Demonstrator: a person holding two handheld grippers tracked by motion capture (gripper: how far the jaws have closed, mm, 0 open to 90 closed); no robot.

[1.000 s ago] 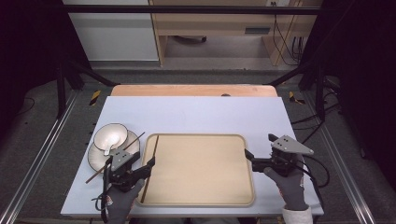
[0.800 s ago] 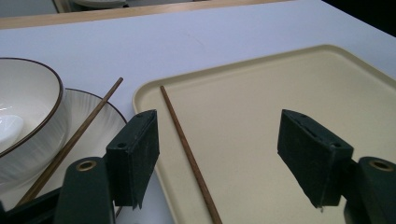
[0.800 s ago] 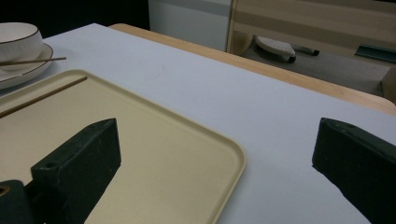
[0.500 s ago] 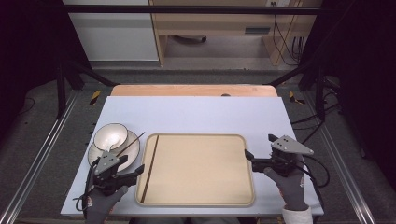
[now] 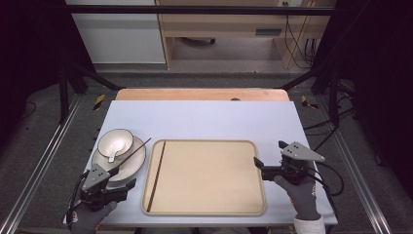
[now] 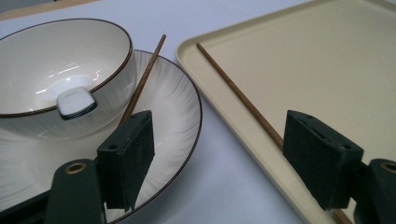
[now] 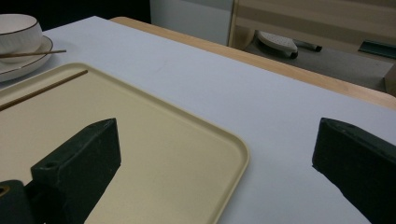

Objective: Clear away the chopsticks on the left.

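A beige tray [image 5: 204, 195] lies mid-table with one brown chopstick [image 5: 156, 178] along its left side. A second chopstick [image 5: 132, 151] leans on a white plate [image 5: 139, 163] that carries a bowl [image 5: 115, 141] with a white spoon [image 5: 112, 157] inside. My left gripper [image 5: 127, 181] is open at the plate's near rim. In the left gripper view its jaws straddle the gap between the plate [image 6: 173, 107] and the tray's edge [image 6: 224, 121]. My right gripper [image 5: 260, 170] is open beside the tray's right edge and holds nothing.
A wooden strip [image 5: 202, 94] borders the white table at the far edge. Black frame rails run down both sides. In the right gripper view the tray's corner [image 7: 233, 154] lies between the jaws, with bare table to its right.
My left gripper has drawn back to the left, away from the tray's left edge and toward the plate's near side. The right gripper has stayed put.
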